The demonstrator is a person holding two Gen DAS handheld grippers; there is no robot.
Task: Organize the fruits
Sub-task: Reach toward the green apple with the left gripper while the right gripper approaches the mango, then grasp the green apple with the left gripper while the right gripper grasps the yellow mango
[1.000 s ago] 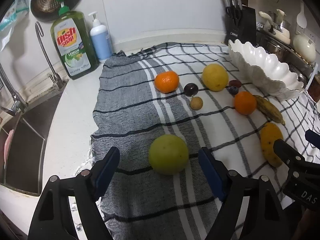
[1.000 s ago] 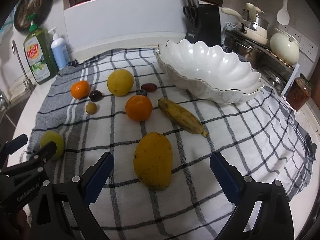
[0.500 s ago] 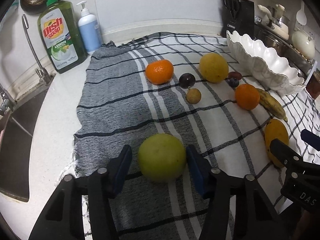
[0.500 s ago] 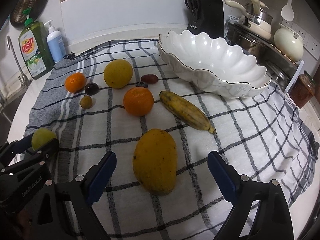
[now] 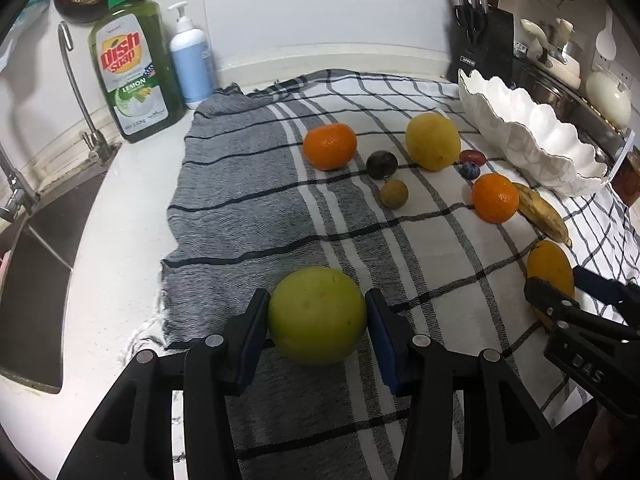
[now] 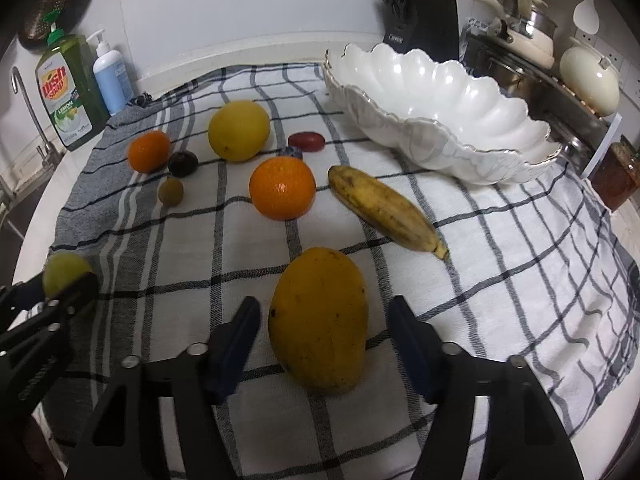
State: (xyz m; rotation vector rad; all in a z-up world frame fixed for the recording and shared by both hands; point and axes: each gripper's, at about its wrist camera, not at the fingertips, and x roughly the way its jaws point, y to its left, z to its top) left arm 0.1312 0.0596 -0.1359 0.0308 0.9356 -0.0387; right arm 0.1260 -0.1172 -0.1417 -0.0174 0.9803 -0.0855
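Both grippers just went from hovering wide to closing in, so this looks like the actual grab moment. The left gripper (image 5: 316,316) had its jaws well apart around the green apple (image 5: 317,315) a second ago; now both blue pads are pressed right against its sides, clamped on it where it sits near the front left edge of the checked cloth (image 5: 248,200). The right gripper (image 6: 324,328) has just been closing too, with the mango (image 6: 318,320) between its fingers, but there's a visible gap on both sides (so not gripped yet, I'd say). The white scalloped bowl (image 6: 440,136) is empty at the back right, which is presumably where everything goes. The oranges, banana (image 6: 386,212) and small fruits are untouched, so the task is barely started: apple first, mango right behind it.
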